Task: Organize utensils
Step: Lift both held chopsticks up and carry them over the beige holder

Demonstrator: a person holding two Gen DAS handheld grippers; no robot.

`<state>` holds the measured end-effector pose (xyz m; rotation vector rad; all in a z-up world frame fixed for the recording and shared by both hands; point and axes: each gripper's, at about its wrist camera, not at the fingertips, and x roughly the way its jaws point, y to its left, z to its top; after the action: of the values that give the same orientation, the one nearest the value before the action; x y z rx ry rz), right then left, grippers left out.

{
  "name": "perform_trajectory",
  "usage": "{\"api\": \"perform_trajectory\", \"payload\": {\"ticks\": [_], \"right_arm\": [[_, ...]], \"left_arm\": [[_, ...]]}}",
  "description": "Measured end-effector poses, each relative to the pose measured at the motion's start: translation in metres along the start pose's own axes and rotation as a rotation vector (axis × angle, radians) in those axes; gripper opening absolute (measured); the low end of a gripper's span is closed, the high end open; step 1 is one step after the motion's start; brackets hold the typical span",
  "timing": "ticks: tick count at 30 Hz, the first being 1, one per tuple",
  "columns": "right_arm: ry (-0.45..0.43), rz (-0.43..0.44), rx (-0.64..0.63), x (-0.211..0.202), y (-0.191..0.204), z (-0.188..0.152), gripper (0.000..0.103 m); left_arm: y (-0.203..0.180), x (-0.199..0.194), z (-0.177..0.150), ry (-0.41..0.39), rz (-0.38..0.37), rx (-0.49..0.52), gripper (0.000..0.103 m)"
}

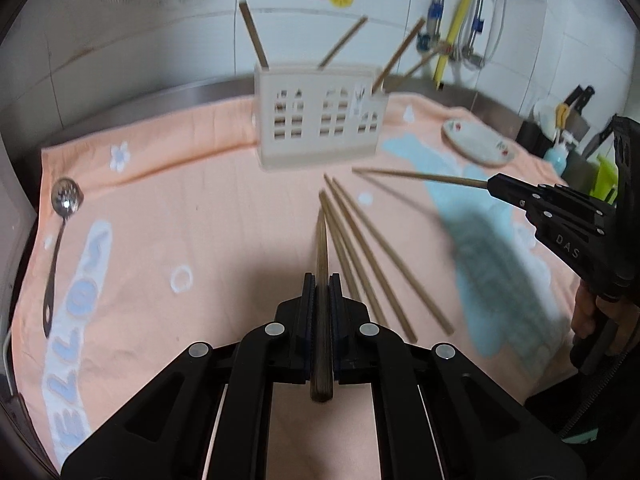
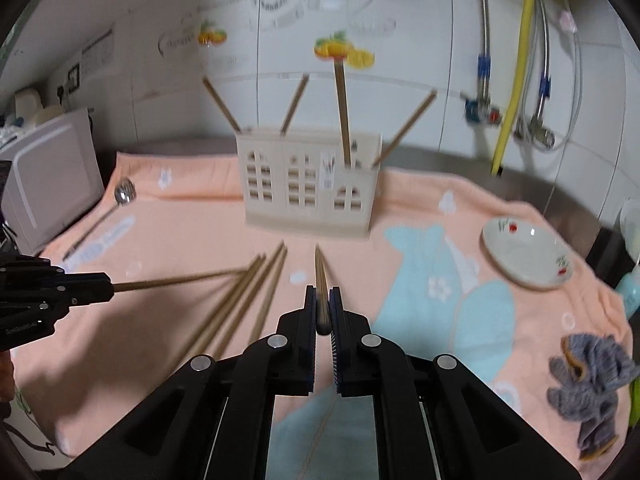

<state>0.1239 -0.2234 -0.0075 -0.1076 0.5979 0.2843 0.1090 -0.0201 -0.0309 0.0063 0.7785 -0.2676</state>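
Note:
A beige utensil holder (image 1: 320, 120) with window cut-outs stands at the back of the peach towel; it also shows in the right wrist view (image 2: 310, 188). Several chopsticks stand in it. My left gripper (image 1: 323, 280) is shut on a dark chopstick (image 1: 322, 240) that points toward the holder. My right gripper (image 2: 323, 292) is shut on a chopstick (image 2: 320, 272); it also shows in the left wrist view (image 1: 496, 185) holding that chopstick (image 1: 416, 176) above the towel. Three loose chopsticks (image 1: 372, 260) lie on the towel between the grippers. A slotted spoon (image 1: 60, 224) lies at the left.
A small white dish (image 2: 526, 256) sits on the towel at the right. A grey knitted cloth (image 2: 592, 380) lies at the right edge. A white appliance (image 2: 48, 184) stands at the left. Pipes and a yellow hose (image 2: 516, 68) run down the tiled wall.

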Motion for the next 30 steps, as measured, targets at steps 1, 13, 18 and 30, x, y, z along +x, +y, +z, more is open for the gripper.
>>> {"api": "perform_trajectory", "payload": {"ticks": [1,13,18,30], "right_arm": [[-0.019,0.002,0.0,-0.004,0.0,0.006,0.006],[-0.117,0.016,-0.009,-0.016,-0.009,0.062,0.006],[-0.169,-0.008,-0.017,-0.023,-0.015,0.086,0.006],[-0.334,-0.096,-0.049,-0.048,-0.017,0.127,0.006]], "left_arm": [[0.0,-0.002,0.003,-0.009,-0.001,0.0,0.006],[0.012,-0.004,0.053,-0.072,-0.036,-0.012,0.005],[0.011,-0.009,0.09,-0.115,-0.035,0.02,0.005],[-0.003,-0.052,0.167,-0.283,-0.025,0.087,0.005]]}}
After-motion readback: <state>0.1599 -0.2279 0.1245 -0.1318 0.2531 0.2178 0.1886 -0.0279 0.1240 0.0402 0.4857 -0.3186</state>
